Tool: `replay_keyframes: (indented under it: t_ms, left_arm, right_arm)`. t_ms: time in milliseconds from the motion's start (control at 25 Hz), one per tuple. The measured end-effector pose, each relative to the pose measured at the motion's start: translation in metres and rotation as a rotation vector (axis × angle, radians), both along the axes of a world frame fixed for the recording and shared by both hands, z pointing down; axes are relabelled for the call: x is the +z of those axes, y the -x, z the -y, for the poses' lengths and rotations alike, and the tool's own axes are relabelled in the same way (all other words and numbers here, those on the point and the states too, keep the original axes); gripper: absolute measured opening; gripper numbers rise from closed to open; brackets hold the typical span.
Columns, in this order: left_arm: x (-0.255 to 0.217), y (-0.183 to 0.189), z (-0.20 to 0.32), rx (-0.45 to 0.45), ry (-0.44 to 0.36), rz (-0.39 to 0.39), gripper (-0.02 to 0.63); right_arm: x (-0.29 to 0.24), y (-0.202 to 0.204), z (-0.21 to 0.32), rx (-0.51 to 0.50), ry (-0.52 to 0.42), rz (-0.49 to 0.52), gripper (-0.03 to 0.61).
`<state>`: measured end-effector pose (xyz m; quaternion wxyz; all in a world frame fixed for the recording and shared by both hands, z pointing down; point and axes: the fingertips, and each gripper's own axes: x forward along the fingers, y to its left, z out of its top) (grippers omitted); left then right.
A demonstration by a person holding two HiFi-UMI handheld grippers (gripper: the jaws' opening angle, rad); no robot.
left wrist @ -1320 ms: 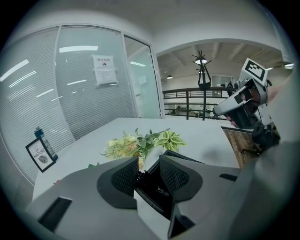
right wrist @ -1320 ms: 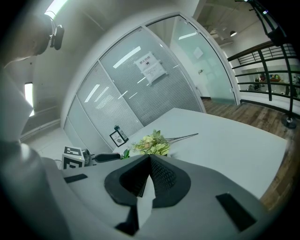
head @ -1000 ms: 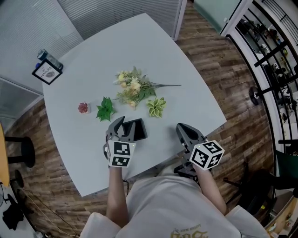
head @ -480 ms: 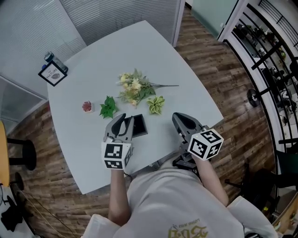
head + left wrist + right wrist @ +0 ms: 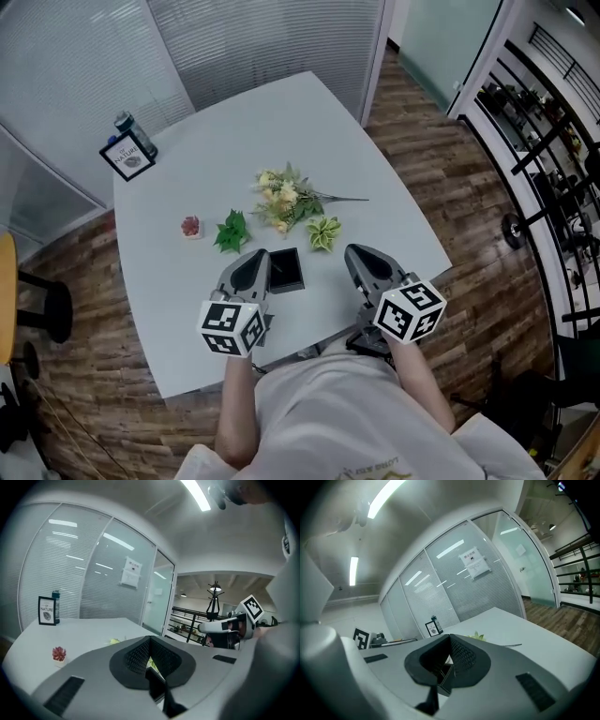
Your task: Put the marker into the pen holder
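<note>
Since the earlier frame, the jaws of the left gripper [image 5: 251, 258]—spread wide then—were closing together on nothing; the right gripper [image 5: 359, 255] was likewise seen with jaws shut and empty. Both were held above the near edge of the tabletop [image 5: 216, 141], with the black pen holder [image 5: 285, 270] just between them. The marker could not be found in any view, so it would best be located before any reach. Flowers [image 5: 286, 199] were crowded behind the holder—open room was left only farther off, toward the framed sign [image 5: 127, 157].

Pale grey table [image 5: 281, 131], black pen holder [image 5: 285, 269], yellow-green flowers [image 5: 286, 199], red mini plant [image 5: 191, 226], black-and-white marker cube [image 5: 230, 328] on my grey left gripper [image 5: 251, 255].
</note>
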<state>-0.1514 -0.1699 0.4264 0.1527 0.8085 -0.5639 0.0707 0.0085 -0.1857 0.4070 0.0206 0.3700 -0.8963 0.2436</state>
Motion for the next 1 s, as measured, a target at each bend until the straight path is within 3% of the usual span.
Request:
replay_keyframes:
  t_ms: [360,1000]
  left_arm:
    - [-0.005,-0.002,-0.001,0.033,0.016,-0.052,0.011]
    - [-0.001,0.003,0.003,0.024,0.024,-0.041,0.011]
  right_arm:
    - [-0.006,0.006,0.002,0.002,-0.019,-0.007,0.016]
    - [-0.006,0.011,0.005,0.006,-0.015,0.006,0.015]
